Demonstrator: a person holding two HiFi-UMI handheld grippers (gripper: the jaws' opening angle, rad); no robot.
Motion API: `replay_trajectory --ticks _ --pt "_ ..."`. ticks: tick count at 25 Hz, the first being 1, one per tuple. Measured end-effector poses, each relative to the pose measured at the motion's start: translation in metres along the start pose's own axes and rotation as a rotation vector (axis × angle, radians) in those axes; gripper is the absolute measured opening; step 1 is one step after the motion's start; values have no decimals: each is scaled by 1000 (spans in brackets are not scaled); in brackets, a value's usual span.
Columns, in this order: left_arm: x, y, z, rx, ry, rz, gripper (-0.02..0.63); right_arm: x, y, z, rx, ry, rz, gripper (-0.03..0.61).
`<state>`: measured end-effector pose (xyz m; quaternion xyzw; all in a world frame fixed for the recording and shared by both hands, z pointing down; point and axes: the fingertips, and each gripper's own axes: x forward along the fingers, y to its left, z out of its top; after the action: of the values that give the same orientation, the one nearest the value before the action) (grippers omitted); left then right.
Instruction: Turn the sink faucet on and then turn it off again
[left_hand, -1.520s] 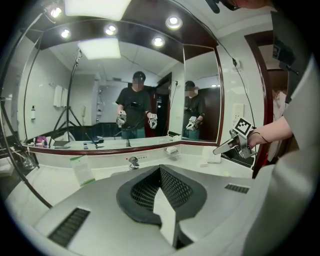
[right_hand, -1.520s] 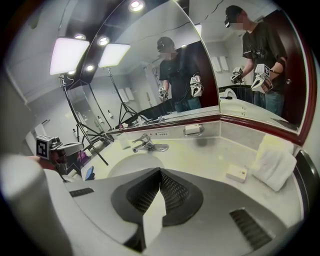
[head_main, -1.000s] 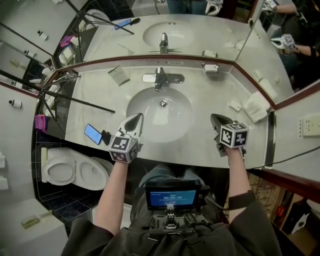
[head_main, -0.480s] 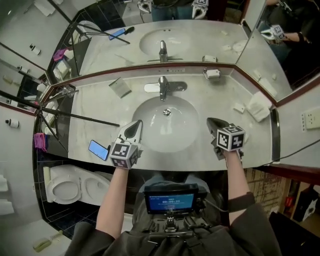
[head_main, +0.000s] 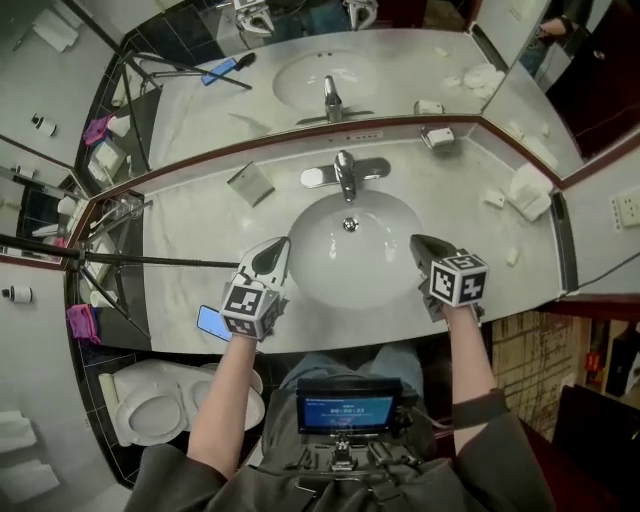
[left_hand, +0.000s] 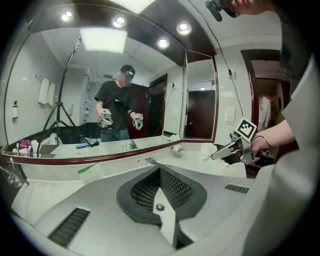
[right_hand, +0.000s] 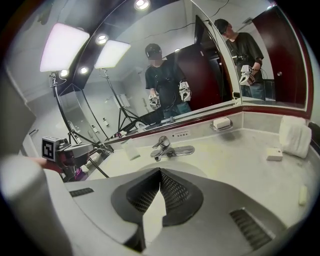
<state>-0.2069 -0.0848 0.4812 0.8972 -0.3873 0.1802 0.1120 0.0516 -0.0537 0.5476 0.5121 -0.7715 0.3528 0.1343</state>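
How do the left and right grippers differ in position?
The left gripper hangs at the left rim of the sink basin, the right gripper at its right rim. A blue phone lies beside the left gripper, none beside the right gripper. Both have shut, empty jaws, short of the faucet.

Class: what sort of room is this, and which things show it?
A bathroom, probably: a sink with a faucet, a toilet beside the counter, a wall mirror.
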Motion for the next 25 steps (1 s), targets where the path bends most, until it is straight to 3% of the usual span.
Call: replay_trajectory --ticks 15,19,25 --pt "-5 20 4 16 5 21 0 33 24 -5 -36 27 10 18" --pt "-7 23 11 56 -3 32 0 42 29 -5 -37 28 26 18" --pt "-8 30 7 59 -14 -13 0 58 48 -9 -29 14 -5 20"
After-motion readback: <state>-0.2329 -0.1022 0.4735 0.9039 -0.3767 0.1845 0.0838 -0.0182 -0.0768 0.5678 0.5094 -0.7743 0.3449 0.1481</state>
